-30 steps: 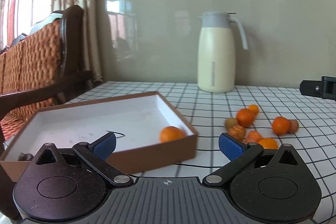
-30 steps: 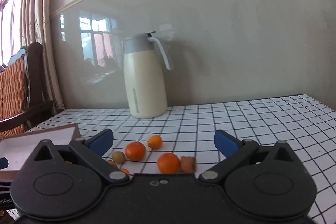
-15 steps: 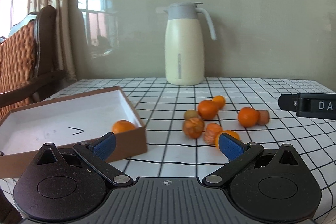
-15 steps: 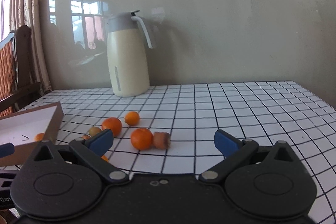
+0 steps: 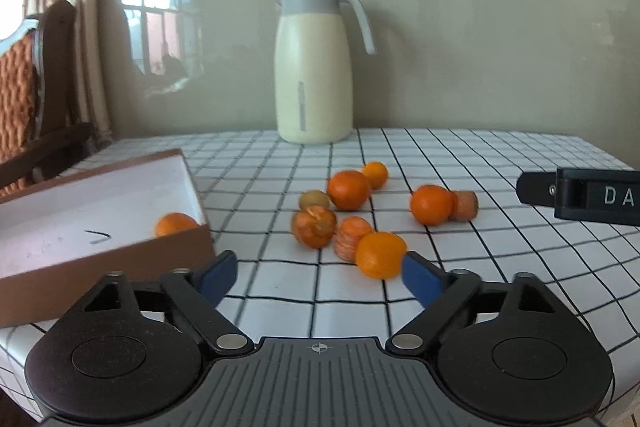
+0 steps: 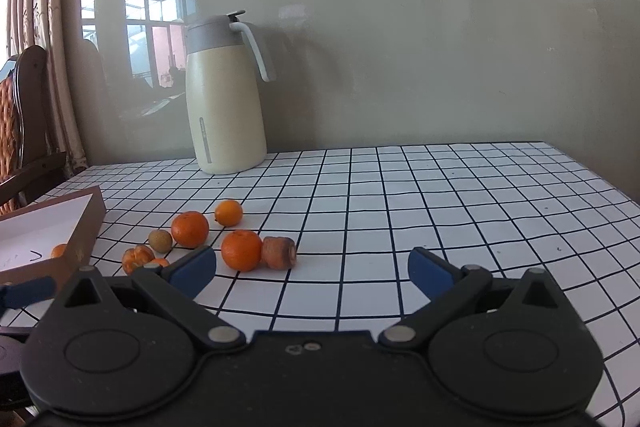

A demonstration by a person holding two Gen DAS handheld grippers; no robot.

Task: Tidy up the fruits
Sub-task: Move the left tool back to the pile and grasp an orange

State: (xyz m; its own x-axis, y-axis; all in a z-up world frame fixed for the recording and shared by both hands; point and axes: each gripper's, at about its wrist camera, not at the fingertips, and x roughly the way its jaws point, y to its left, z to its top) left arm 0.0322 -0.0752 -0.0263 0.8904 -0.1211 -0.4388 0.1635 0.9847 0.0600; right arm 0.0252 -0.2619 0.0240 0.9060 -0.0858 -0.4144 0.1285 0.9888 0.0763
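One round, smooth, light orange nearest the box, needs mid-width grip; left gripper apart, just narrowing, nothing between.

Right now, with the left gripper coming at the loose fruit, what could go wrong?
The left gripper has just been closing with nothing between its pads; the nearest orange sits beside its right finger and could get nudged away. The fruits lie tightly bunched, so the peeled orange may get knocked too.

A glossy cream plastic jug, a brown cardboard box with matt white lining, and a smooth checked cloth on the worktop are seen.
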